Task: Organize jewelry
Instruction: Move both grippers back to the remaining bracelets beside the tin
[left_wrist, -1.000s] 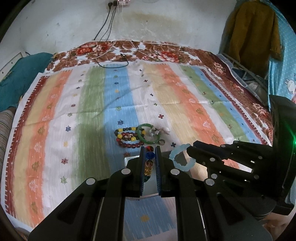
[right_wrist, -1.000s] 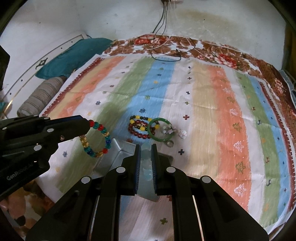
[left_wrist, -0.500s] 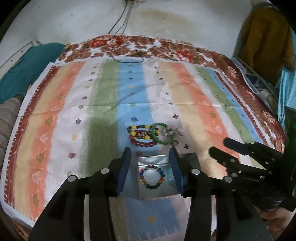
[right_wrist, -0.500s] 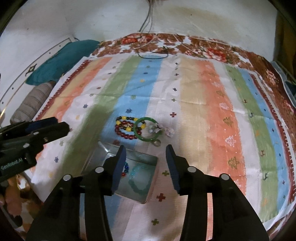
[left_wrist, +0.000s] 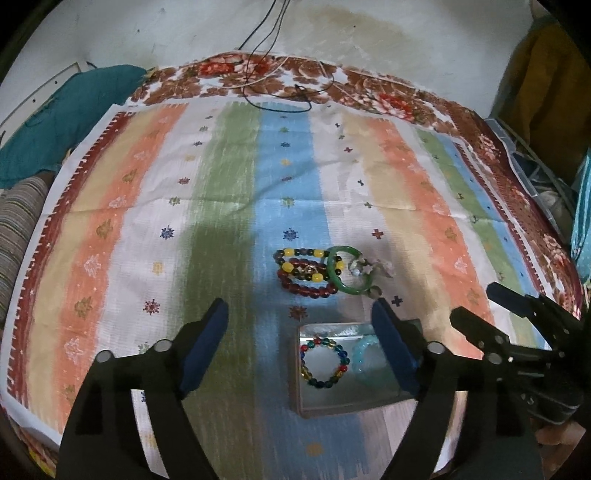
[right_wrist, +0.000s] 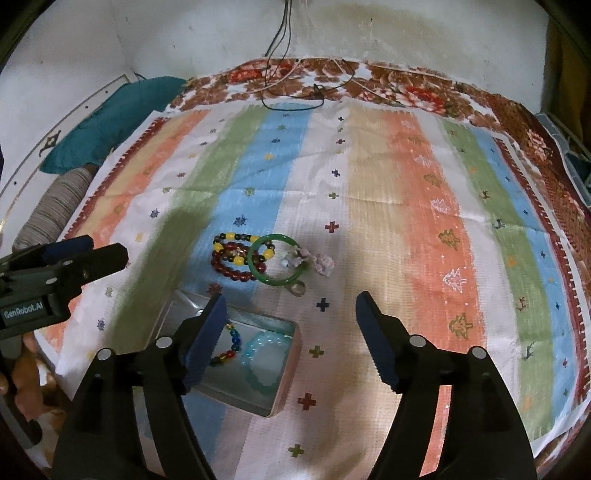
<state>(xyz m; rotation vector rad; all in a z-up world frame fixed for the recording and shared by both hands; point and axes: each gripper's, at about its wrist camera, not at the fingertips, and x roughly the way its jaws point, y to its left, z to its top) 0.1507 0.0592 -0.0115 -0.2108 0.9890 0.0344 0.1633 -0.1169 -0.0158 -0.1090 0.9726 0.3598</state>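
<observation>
Striped bedspread (left_wrist: 229, 206) fills both views; near its front edge sits a shallow metal tin (left_wrist: 345, 406), now holding two pieces that a second ago were pinched in the grippers: the multicolour bead bracelet (left_wrist: 325, 362) and the pale blue bracelet (left_wrist: 364, 356), lying side by side on the tin floor, apparently not overlapping. Left gripper (left_wrist: 301, 350) went from clamped on the bead bracelet to fingers spread wide and empty, hanging above the tin's left side. Right gripper (right_wrist: 290, 341) likewise let go of the blue one; fingers wide apart, nothing between them. So both drops look done, two items sorted. Still out on the cloth, just beyond the tin: a clump of the green bangle (left_wrist: 349, 271), yellow-and-dark bead bracelet (left_wrist: 301, 260) and dark red bead bracelet (left_wrist: 306, 286), touching or overlapping, plus small pale charm pieces (right_wrist: 317, 262), too blurred to identify. Next step is probably picking from that clump.
</observation>
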